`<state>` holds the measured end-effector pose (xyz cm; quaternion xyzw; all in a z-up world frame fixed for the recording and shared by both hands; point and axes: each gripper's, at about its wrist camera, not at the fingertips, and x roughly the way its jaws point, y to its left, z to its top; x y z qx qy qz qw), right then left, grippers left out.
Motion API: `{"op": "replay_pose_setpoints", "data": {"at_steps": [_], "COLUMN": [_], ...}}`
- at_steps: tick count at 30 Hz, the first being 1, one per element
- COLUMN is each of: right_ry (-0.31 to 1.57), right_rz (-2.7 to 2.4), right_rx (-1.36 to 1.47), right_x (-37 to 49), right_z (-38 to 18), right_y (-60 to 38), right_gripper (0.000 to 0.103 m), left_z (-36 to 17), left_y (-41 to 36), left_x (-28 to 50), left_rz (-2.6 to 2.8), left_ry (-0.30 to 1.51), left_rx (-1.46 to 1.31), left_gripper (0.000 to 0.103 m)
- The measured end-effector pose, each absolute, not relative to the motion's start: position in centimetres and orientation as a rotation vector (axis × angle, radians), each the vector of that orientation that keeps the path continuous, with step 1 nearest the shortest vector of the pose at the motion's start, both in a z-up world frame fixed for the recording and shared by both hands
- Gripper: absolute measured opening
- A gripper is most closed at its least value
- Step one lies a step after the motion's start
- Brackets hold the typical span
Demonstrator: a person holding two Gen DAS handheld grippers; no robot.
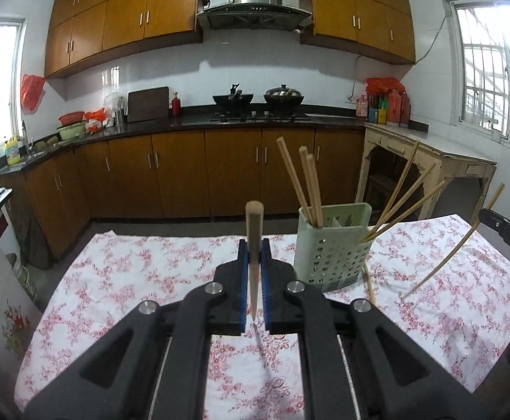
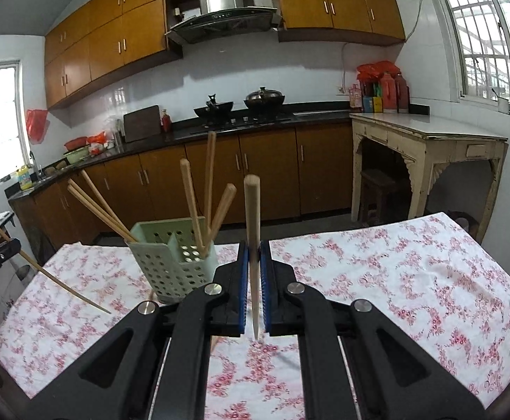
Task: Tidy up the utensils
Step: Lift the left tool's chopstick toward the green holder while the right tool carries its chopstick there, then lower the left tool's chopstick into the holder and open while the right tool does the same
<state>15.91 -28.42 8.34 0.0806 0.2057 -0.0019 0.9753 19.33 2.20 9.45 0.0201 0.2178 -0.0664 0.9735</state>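
Observation:
A pale green perforated utensil holder (image 1: 332,245) stands on the floral tablecloth (image 1: 132,273), with several wooden chopsticks (image 1: 311,185) leaning in its compartments. My left gripper (image 1: 254,245) is shut on one chopstick (image 1: 253,231), held upright left of the holder. My right gripper (image 2: 254,248) is shut on another chopstick (image 2: 252,217), upright, just right of the holder (image 2: 170,259). The right gripper's chopstick also shows at the right edge of the left view (image 1: 454,248). One chopstick (image 1: 368,285) lies on the cloth beside the holder.
The table's far edge lies just behind the holder. Beyond are brown kitchen cabinets (image 1: 184,171), a counter with two woks (image 1: 258,99), and a worn cream side table (image 2: 426,147) at the right.

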Motion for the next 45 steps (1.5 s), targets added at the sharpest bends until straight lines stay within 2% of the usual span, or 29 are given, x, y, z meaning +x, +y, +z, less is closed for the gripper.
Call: {"op": "replay_pose_setpoints", "data": {"at_steps": [12,19,25,31,45], "right_ry": [0.372,0.277,0.223,0.218,0.336], "right_rz": [0.129,0.164,0.139,0.122,0.088], "right_rx": [0.209,0.17,0.135,0.141,0.136], "right_x": [15.7,16.9,19.1,21.8,26.5], "right_z": [14.1,18.6,20.2,19.5,13.5], "right_y": [-26.8,-24.7,-23.6,-23.3,-22.6], "right_gripper": [0.007,0.007,0.007,0.007,0.007], "left_z": [14.9,19.9,22.3,21.4,15.2], "left_y": [0.1,-2.9,-5.1,-5.8,-5.8], "left_x": [18.7,18.6,21.0,24.6,30.0], "left_rz": [-0.248,-0.297,-0.268,-0.233,-0.212], "left_ry": [0.393,0.299,0.235,0.251,0.362], "left_rx": [0.01,0.022,0.022,0.003,-0.02], "left_gripper": [0.008,0.008,0.008,0.008,0.008]}}
